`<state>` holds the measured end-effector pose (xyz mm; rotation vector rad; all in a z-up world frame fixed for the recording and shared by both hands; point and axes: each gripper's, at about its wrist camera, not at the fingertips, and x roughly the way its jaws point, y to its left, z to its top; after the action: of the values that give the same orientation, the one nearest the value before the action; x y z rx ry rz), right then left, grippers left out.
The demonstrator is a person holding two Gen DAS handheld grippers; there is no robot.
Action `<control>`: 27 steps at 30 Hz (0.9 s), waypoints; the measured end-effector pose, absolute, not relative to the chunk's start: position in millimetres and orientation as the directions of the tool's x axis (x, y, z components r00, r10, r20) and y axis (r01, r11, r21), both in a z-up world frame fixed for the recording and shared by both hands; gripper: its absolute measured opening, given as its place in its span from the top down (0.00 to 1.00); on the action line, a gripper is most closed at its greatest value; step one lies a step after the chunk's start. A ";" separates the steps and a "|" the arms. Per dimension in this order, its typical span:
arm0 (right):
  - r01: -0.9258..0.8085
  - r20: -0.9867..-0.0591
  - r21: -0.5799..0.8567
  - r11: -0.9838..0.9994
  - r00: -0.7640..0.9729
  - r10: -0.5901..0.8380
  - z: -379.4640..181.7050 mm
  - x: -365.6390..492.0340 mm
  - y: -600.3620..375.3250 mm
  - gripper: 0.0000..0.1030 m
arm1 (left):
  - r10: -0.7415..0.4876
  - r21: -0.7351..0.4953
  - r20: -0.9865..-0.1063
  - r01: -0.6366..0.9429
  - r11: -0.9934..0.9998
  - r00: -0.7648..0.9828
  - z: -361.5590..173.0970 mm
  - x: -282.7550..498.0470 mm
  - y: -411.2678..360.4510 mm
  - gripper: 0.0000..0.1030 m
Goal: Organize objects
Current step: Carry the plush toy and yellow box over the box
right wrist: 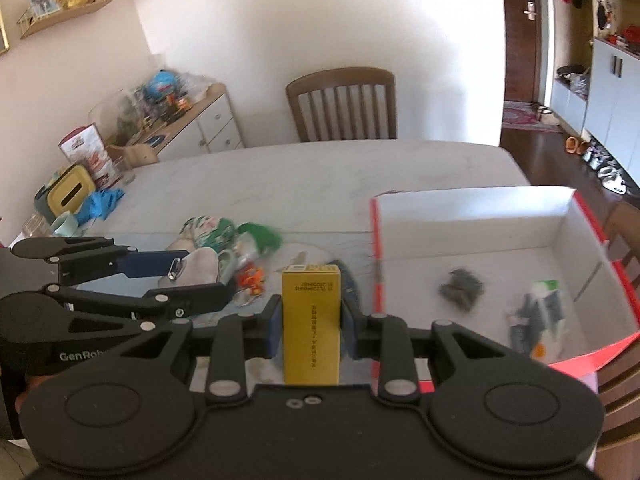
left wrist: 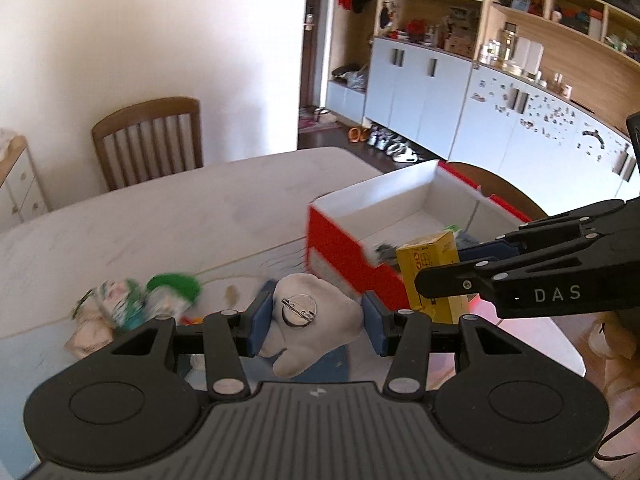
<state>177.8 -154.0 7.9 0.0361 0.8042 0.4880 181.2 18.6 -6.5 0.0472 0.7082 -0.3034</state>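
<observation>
The left gripper [left wrist: 316, 322] has its jaws pinching a grey-white plush badge [left wrist: 310, 320] with a round metal pin-back facing the camera, held above the pale tabletop [left wrist: 180, 216]. The right gripper [right wrist: 310, 326] has its jaws clamped on the sides of an upright yellow carton [right wrist: 311, 324], just beside the left wall of a red-and-white cardboard box [right wrist: 472, 220] that stands open on the tabletop. Inside the box lie a dark crumpled item [right wrist: 462, 288] and a blurred green-and-white packet [right wrist: 540, 316]. On the tabletop behind the grippers sit a green-patterned pouch [right wrist: 208, 230] and a small orange toy [right wrist: 252, 276], close together. A wooden chair [right wrist: 344, 104] stands at the far edge.
</observation>
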 end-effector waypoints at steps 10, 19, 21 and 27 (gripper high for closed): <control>-0.359 -0.674 0.207 0.910 0.622 0.399 7.5 191.8 -211.8 0.72 | -0.279 -0.022 -0.657 0.352 0.936 0.700 -6.8 204.7 -45.2 0.53; -0.320 -0.682 0.197 0.927 0.634 0.364 1.1 214.3 -265.5 0.72 | -0.282 0.000 -0.686 0.388 0.922 0.671 -17.5 230.6 -93.2 0.53; -0.311 -0.688 0.194 0.930 0.633 0.355 -1.5 221.4 -273.7 0.72 | -0.282 0.009 -0.691 0.398 0.917 0.665 -19.4 236.4 -103.5 0.53; -0.294 -0.707 0.194 0.936 0.620 0.341 -10.5 246.3 -291.9 0.72 | -0.276 0.033 -0.714 0.424 0.905 0.643 -26.8 255.4 -131.4 0.53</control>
<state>246.3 -291.9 -10.5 0.0613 0.8252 0.3651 255.4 -131.4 -26.8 0.2048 0.7758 -0.4016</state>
